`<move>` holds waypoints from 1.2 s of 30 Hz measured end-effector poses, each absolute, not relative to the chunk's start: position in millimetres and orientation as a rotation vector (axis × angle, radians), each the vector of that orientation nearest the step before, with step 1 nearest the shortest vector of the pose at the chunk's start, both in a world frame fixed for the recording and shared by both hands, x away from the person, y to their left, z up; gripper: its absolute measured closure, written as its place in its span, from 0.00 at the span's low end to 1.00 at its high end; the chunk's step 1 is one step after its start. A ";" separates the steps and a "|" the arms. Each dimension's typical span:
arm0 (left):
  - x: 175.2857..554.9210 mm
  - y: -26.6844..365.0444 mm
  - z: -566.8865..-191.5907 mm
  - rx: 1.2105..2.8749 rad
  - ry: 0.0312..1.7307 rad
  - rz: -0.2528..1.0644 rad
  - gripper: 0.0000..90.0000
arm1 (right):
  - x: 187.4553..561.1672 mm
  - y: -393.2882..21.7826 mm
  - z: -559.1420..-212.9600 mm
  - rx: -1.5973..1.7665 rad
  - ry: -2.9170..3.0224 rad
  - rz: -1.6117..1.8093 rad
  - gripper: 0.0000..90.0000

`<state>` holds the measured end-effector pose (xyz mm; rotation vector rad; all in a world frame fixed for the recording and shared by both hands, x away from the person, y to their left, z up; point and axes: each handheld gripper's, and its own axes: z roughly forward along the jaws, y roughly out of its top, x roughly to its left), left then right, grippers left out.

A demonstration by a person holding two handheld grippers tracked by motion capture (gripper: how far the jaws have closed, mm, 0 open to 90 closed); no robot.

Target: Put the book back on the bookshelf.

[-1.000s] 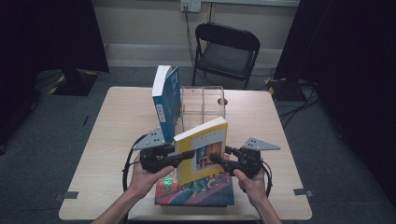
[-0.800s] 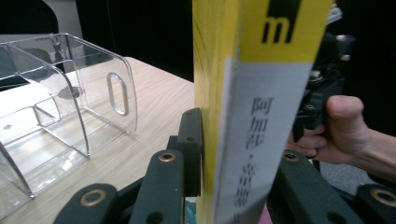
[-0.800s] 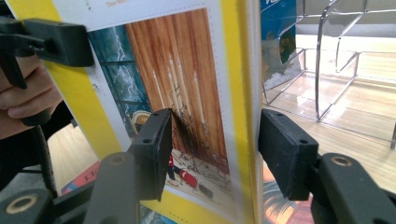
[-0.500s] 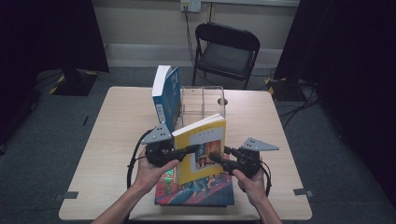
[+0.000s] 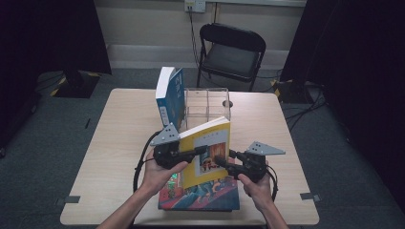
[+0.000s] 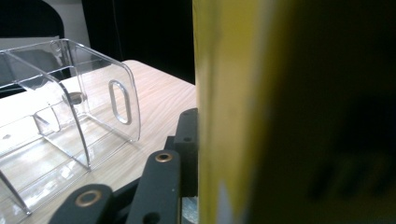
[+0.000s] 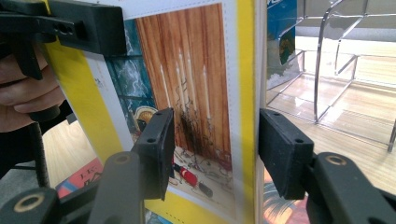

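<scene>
A yellow book (image 5: 210,143) stands tilted on edge above a colourful book (image 5: 200,193) that lies flat at the table's near edge. My left gripper (image 5: 200,150) is shut on the yellow book's left side. In the left gripper view its cover (image 6: 289,112) blocks the right half, and one pad (image 6: 187,144) presses against it. My right gripper (image 5: 220,161) straddles the book's right edge (image 7: 187,70). Its jaws (image 7: 219,144) have just been closing, but the pads stand apart from the book. The left gripper (image 7: 93,28) clamps the top corner in the right gripper view.
A clear plastic rack (image 5: 207,102) with dividers sits mid-table behind the yellow book. A blue book (image 5: 170,98) stands upright against its left side. A black folding chair (image 5: 231,52) stands beyond the wooden table (image 5: 119,138). Cables trail from both grippers.
My left gripper has shifted a little right and up along the yellow book's edge. The right gripper and the book have hardly moved.
</scene>
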<state>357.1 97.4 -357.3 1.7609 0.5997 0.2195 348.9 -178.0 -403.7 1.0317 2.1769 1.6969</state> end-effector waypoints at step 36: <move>390.2 118.8 -328.7 1.666 0.859 0.476 0.84 | 329.9 -273.8 -460.2 1.274 2.241 1.120 0.17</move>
